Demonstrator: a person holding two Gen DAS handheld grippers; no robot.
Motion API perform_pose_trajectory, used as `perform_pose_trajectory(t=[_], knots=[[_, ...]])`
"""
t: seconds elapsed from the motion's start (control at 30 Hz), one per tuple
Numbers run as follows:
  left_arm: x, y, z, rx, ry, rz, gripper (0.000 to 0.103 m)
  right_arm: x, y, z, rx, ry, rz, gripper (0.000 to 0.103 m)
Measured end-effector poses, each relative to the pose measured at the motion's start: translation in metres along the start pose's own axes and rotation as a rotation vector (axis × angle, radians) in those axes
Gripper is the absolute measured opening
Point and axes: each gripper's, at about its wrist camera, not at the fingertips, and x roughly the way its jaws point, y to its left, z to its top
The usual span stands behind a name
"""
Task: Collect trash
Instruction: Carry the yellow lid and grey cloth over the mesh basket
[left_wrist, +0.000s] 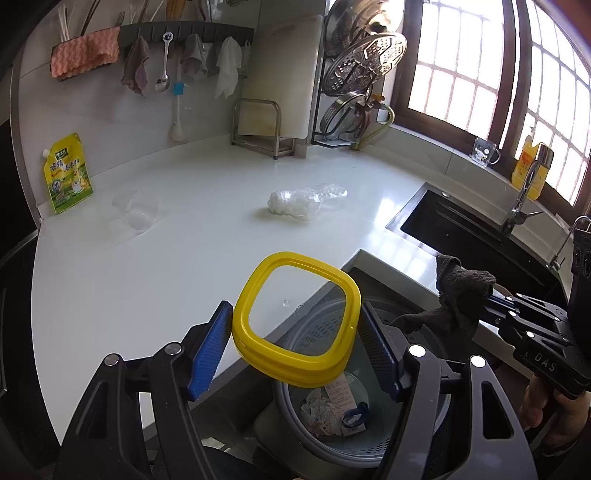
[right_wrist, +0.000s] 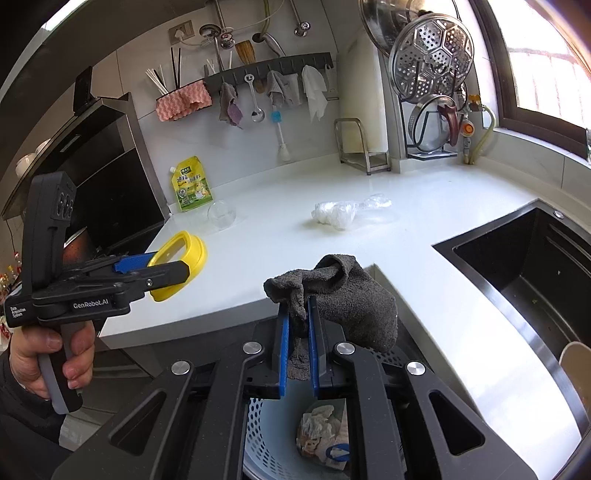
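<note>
Yellow plastic, a square lid ring with a clear centre (left_wrist: 295, 317), sits clamped between the blue pads of the left hand-held gripper (left_wrist: 295, 345), held in the air over the near edge of the white desk (left_wrist: 147, 266). Below it stands a round pale-blue perforated plastic trash basket (left_wrist: 325, 325), with crumpled white paper (left_wrist: 317, 406) and a printed label lying in its bottom. The right hand-held gripper (right_wrist: 298, 314) has its blue pads pressed together on a dark grey terry cloth rag (right_wrist: 351, 299), which bunches above the fingers and droops to the right, directly over the same basket. On the desk, well apart from both grippers, lies a crumpled clear plastic bag with white contents (left_wrist: 303, 201), roughly in the middle. Farther left lies a clear plastic cup on its side (left_wrist: 138, 214), and just beyond it a yellow-green spouted pouch (left_wrist: 68, 173) leans against the wall. A black sink (right_wrist: 524, 266) is set into the desk on the right.
</note>
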Motion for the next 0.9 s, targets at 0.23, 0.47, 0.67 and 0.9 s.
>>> perform_pose_trajectory(t=[0.23,0.47,0.67,0.9], knots=[[0.001,-0.019,-0.017,0.018,0.025,-0.030,0.067,-0.011,-0.007,-0.019,0.025,0.011,-0.021,0.009],[0.003,-0.029,-0.025,0.034,0.039,-0.044,0.067,-0.015,-0.012,-0.027,0.041,0.017,-0.036,0.009],[0.009,-0.029,-0.027,0.037,0.056,-0.051,0.067,-0.008,-0.014,-0.033,0.043,0.031,-0.048,0.009],[0.019,-0.029,-0.031,0.030,0.076,-0.063,0.067,0.003,-0.017,-0.037,0.049,0.061,-0.043,0.009]])
